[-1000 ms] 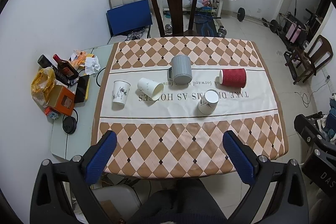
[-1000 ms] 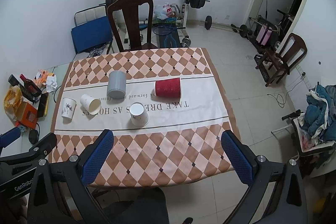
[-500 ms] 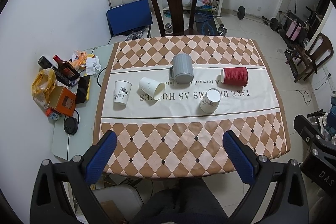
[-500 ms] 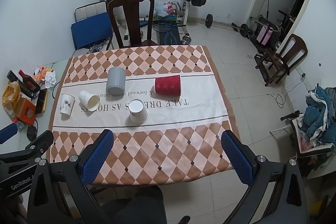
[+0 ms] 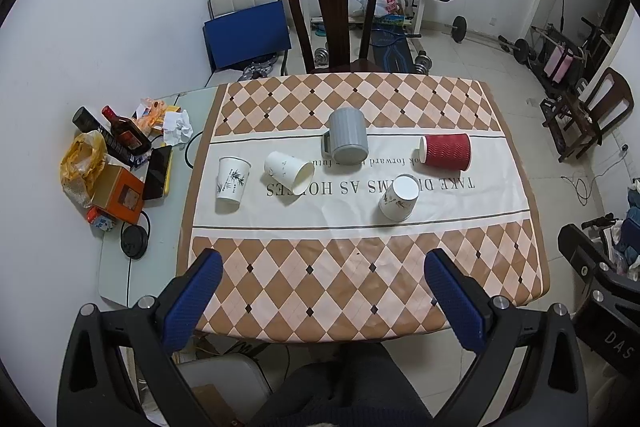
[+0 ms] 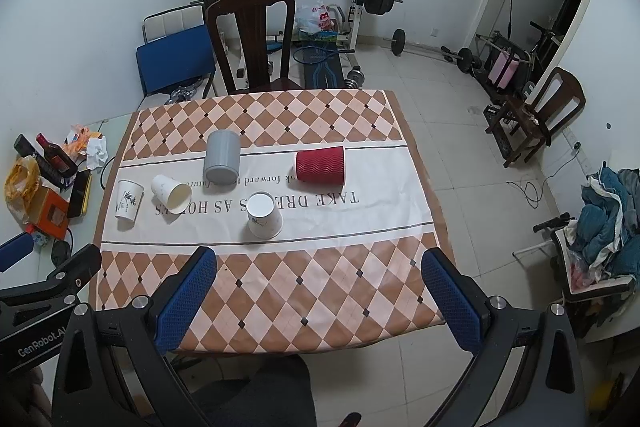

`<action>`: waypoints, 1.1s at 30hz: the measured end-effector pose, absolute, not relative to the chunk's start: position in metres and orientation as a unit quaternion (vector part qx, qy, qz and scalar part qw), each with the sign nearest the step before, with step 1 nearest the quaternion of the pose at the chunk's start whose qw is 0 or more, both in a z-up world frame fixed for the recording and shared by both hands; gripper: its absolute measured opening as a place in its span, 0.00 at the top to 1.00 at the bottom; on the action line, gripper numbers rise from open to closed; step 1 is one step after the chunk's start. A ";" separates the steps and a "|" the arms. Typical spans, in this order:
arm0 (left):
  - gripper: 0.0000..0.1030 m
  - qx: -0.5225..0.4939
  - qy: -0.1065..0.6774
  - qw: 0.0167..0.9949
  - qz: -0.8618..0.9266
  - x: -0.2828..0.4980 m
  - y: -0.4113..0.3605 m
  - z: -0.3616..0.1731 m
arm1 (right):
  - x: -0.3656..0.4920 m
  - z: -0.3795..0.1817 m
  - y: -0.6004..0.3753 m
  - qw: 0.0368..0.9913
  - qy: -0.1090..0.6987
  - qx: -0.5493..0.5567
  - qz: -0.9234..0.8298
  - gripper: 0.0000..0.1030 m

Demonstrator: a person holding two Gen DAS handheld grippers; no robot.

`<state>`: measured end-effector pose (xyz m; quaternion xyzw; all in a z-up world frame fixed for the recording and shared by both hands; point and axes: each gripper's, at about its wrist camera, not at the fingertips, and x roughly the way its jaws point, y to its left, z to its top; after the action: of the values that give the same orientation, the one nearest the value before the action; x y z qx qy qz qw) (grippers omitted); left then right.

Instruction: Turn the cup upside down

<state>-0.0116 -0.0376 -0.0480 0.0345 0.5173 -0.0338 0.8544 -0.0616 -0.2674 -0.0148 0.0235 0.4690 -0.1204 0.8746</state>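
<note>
We are holding both tongs above the near edge of the worktop (image 5: pixel 360 291), which is wearing a diamond-patterned cloth with a white lettered band. The left tongs (image 5: pixel 323 277) are standing spread wide and gripping nothing; the right tongs (image 6: pixel 319 277) are likewise spread and gripping nothing. Five cups are sitting on the white band, well apart from both tongs. At the left, a printed paper cup (image 5: pixel 232 179) is standing upright with its mouth up. Just beside it, a plain white cup (image 5: pixel 289 171) is lying on its side, its mouth facing us. A grey mug (image 5: pixel 347 140) is resting mouth-down, as is a second printed cup (image 5: pixel 399 197) nearer to us. A red ribbed cup (image 5: pixel 445 151) is lying on its side at the right. A wooden chair (image 5: pixel 334 15) is standing behind the worktop.
</note>
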 end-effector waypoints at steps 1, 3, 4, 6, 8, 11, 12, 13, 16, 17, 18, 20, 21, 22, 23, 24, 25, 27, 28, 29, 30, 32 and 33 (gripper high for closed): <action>0.00 0.036 0.518 0.854 -0.034 -0.011 -0.036 -0.048 | -0.059 -0.014 -0.267 0.874 0.469 0.022 -0.121 0.00; 0.00 0.036 0.518 0.854 -0.034 -0.010 -0.037 -0.049 | -0.059 -0.014 -0.266 0.875 0.469 0.024 -0.120 0.00; 0.00 0.036 0.518 0.854 -0.034 -0.009 -0.036 -0.048 | -0.060 -0.016 -0.267 0.875 0.470 0.023 -0.119 0.00; 0.00 0.036 0.518 0.854 -0.034 -0.009 -0.036 -0.049 | -0.065 -0.017 -0.269 0.875 0.470 0.020 -0.118 0.00; 0.00 0.037 0.518 0.854 -0.035 -0.010 -0.035 -0.048 | -0.060 -0.016 -0.266 0.875 0.470 0.023 -0.118 0.00; 0.00 0.037 0.518 0.854 -0.036 -0.008 -0.035 -0.049 | -0.061 -0.016 -0.266 0.874 0.470 0.022 -0.118 0.00; 0.00 0.037 0.518 0.854 -0.036 -0.008 -0.035 -0.050 | -0.061 -0.016 -0.267 0.874 0.470 0.022 -0.119 0.00; 0.00 0.037 0.518 0.854 -0.035 -0.009 -0.034 -0.049 | -0.059 -0.015 -0.266 0.874 0.471 0.022 -0.118 0.00; 0.00 0.038 0.517 0.855 -0.035 -0.008 -0.035 -0.048 | -0.061 -0.016 -0.266 0.874 0.471 0.021 -0.119 0.00; 0.00 0.038 0.517 0.854 -0.035 -0.008 -0.035 -0.049 | -0.059 -0.015 -0.266 0.874 0.471 0.021 -0.118 0.00; 0.00 0.038 0.518 0.854 -0.036 -0.007 -0.035 -0.049 | -0.060 -0.016 -0.266 0.874 0.471 0.021 -0.119 0.00; 0.00 0.036 0.517 0.854 -0.034 -0.007 -0.036 -0.049 | -0.059 -0.015 -0.266 0.874 0.471 0.021 -0.117 0.00; 0.00 0.037 0.517 0.854 -0.033 -0.007 -0.036 -0.049 | -0.060 -0.015 -0.266 0.874 0.471 0.021 -0.118 0.00; 0.00 0.036 0.518 0.854 -0.033 -0.007 -0.036 -0.048 | -0.062 -0.016 -0.267 0.874 0.471 0.021 -0.118 0.00; 0.00 0.036 0.518 0.854 -0.033 -0.007 -0.036 -0.049 | -0.058 -0.015 -0.266 0.874 0.471 0.020 -0.117 0.00; 0.00 0.036 0.518 0.854 -0.033 -0.007 -0.037 -0.049 | -0.060 -0.015 -0.266 0.874 0.472 0.020 -0.117 0.00; 0.00 0.036 0.518 0.854 -0.032 -0.007 -0.036 -0.048 | -0.061 -0.016 -0.267 0.874 0.472 0.020 -0.117 0.00; 0.00 0.036 0.519 0.854 -0.033 -0.007 -0.037 -0.049 | -0.059 -0.015 -0.266 0.874 0.472 0.019 -0.116 0.00; 0.00 0.036 0.518 0.854 -0.032 -0.007 -0.037 -0.048 | -0.061 -0.016 -0.266 0.873 0.472 0.018 -0.116 0.00; 0.00 0.036 0.518 0.854 -0.032 -0.007 -0.037 -0.048 | -0.058 -0.015 -0.266 0.873 0.472 0.019 -0.117 0.00; 0.00 0.036 0.518 0.854 -0.032 -0.007 -0.037 -0.049 | -0.057 -0.014 -0.265 0.874 0.472 0.019 -0.117 0.00; 0.00 0.035 0.518 0.854 -0.032 -0.007 -0.037 -0.049 | -0.057 -0.014 -0.265 0.874 0.472 0.019 -0.117 0.00; 0.00 0.035 0.518 0.854 -0.032 -0.006 -0.037 -0.049 | -0.060 -0.015 -0.266 0.874 0.472 0.018 -0.117 0.00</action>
<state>-0.0064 -0.0373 -0.0488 0.0354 0.5178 -0.0321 0.8542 -0.0599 -0.2661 -0.0154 0.0184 0.4721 -0.1167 0.8736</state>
